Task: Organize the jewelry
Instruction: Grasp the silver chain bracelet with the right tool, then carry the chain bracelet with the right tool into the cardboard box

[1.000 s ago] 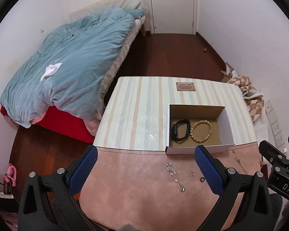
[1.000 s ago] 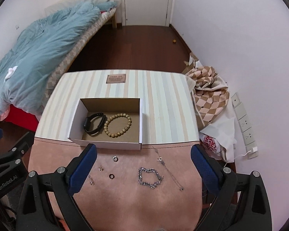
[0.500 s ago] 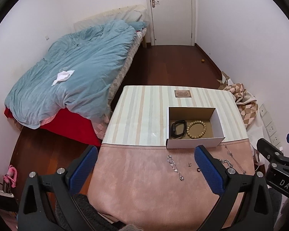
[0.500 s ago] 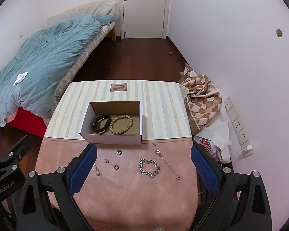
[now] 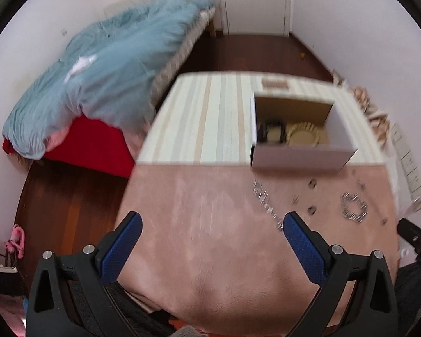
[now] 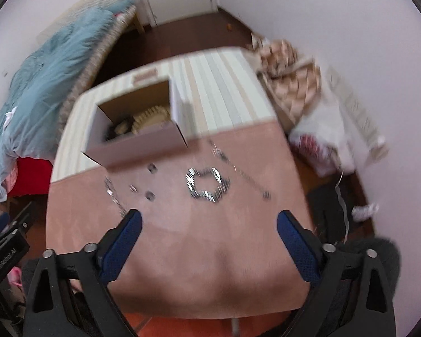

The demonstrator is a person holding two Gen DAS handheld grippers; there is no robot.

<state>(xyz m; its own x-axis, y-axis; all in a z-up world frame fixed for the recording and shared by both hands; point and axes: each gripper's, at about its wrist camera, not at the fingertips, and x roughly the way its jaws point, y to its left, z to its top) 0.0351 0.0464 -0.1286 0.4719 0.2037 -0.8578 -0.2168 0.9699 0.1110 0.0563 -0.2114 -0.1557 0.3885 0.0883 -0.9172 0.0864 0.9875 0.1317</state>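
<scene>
You are holding the left gripper [image 5: 212, 226] with jaws wide and empty over the pink mat [image 5: 205, 224]. To its right, the box [image 5: 300, 156] is already keeping a black band [image 5: 270, 132] and a bead bracelet [image 5: 306, 134]. Still waiting on the mat: a thin chain [image 6: 113, 192], rings [image 6: 150, 195], a chain bracelet [image 6: 206, 184], a necklace [image 6: 238, 168]. Your right gripper [image 6: 209, 226], empty, has just been narrowing its jaws.
</scene>
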